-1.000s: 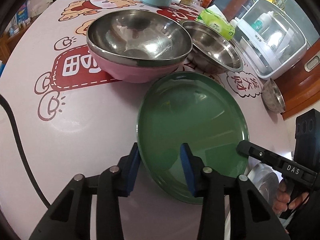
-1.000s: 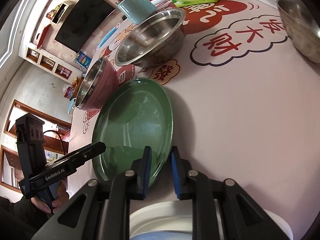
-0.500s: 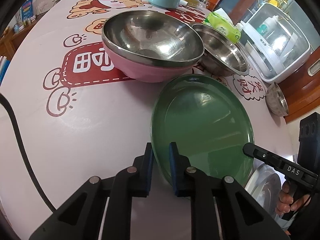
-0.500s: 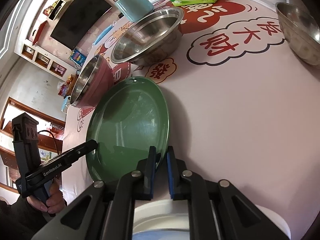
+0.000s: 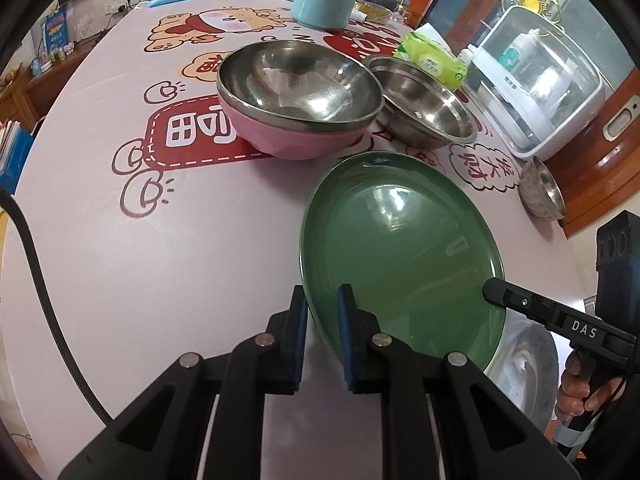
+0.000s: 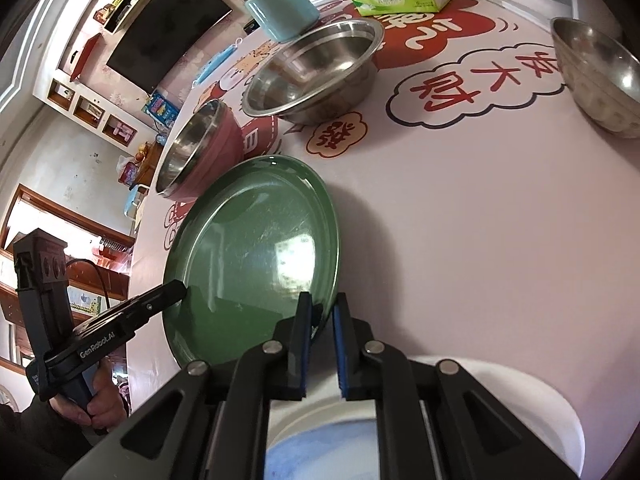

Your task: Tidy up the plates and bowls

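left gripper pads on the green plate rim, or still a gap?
Touching. In the left wrist view, the left gripper straddles the near rim of the round green plate, both blue pads pressed against it, no gap.

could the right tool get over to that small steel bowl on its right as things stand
Probably not yet: the right tool is shut on the green plate, which the left tool also grips. The table between it and the small steel bowl looks bare.
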`<action>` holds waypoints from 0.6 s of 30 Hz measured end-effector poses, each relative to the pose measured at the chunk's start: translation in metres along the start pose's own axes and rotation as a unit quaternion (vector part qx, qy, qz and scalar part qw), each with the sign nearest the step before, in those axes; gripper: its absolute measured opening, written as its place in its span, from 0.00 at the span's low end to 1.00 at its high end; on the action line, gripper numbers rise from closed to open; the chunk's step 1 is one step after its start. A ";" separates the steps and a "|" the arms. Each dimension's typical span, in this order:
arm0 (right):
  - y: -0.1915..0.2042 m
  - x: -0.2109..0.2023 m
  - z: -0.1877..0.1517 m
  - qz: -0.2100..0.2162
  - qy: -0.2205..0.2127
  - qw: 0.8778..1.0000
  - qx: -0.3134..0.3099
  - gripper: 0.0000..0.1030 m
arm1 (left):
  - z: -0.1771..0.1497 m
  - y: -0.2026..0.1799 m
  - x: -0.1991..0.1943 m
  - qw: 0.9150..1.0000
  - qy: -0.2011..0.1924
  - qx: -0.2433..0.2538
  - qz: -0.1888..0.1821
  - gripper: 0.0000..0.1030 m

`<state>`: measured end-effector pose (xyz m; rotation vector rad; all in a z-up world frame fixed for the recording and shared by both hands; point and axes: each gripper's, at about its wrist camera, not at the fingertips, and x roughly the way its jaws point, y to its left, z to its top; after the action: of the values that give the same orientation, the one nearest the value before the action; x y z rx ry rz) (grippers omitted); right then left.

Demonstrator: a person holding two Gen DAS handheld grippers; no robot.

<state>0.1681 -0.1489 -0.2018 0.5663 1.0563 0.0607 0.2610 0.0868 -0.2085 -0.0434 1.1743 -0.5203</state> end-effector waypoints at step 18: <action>0.004 -0.054 -0.036 0.003 -0.043 0.999 -0.021 0.09 | -0.048 -0.036 -0.055 1.000 -0.022 0.005 -0.002 0.13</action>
<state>0.1117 -0.1481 -0.1692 0.5304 0.9674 0.0630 0.1894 0.0890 -0.1696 -0.0486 1.1292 -0.5267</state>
